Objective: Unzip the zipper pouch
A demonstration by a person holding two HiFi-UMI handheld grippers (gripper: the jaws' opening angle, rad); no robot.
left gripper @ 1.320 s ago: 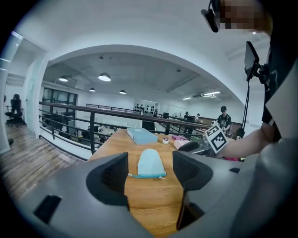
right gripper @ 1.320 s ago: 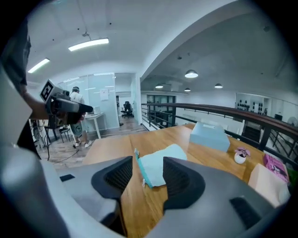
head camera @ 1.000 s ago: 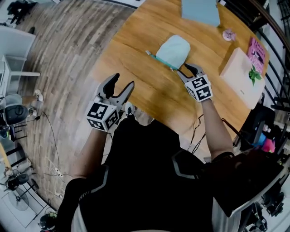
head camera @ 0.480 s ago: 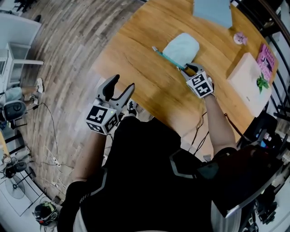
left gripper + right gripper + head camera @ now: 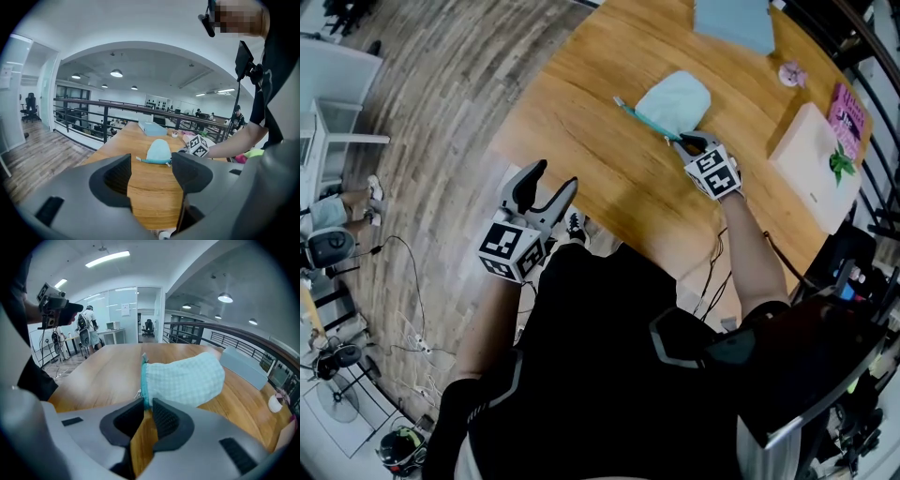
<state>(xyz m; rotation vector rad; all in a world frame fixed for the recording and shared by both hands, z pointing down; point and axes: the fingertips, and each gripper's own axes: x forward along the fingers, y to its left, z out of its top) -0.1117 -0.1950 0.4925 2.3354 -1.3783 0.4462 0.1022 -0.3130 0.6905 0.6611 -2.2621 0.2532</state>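
Pouch point(image 5: 675, 97): pale teal check, flat on the table point(image 5: 581, 141), ahead of us and to the right in the head view. Its long axis follows the darker teal zipper edge, which runs diagonally there from far-left to near-right. The domed body bulges off that edge, away from us. A small metal pull hangs beside the near end.

Right gripper point(image 5: 686, 143): our right arm is stretched forward over the table, with the gripper tilted down at the near end of the zipper edge. In the right gripper view we see the zipper edge running straight away along the jaw line, with the body lying to its right. The jaws have just been closing and now stand narrow, with their tips pinching that end of the edge.

Left gripper point(image 5: 553, 187): held off the table's near edge, above the wood floor point(image 5: 422, 122). It aims toward the table and slightly down. The jaws are spread wide with nothing between them, well apart from the pouch.
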